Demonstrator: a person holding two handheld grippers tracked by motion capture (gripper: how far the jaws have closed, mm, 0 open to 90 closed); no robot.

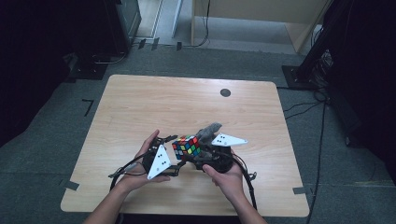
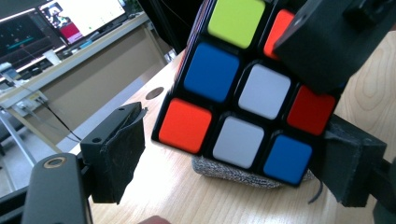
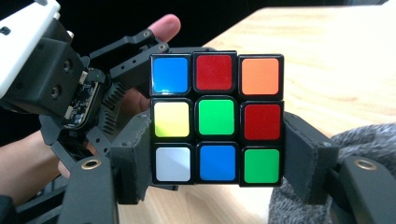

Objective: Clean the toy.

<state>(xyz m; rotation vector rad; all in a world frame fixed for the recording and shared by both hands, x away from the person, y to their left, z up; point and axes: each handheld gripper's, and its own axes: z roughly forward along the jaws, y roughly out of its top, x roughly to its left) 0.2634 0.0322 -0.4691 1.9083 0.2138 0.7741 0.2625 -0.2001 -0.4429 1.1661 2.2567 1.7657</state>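
Right gripper (image 3: 217,163) clamps the cube (image 3: 217,119); the left gripper view shows grey cloth (image 2: 243,173) beneath.

The cube (image 3: 217,117) is looking like glossy plastic with shiny stickers, the table (image 1: 140,107) is showing pale matt wood grain, the grey cloth (image 3: 355,140) is looking fuzzy, and the gripper pads (image 2: 122,156) are looking rough, matt black.

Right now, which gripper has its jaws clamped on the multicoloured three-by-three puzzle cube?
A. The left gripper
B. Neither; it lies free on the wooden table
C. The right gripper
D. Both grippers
C. In the right gripper view, the right gripper has a padded jaw pressed against each side of the multicoloured three-by-three puzzle cube, while in the left gripper view the left gripper shows a clear gap between one jaw and the cube.
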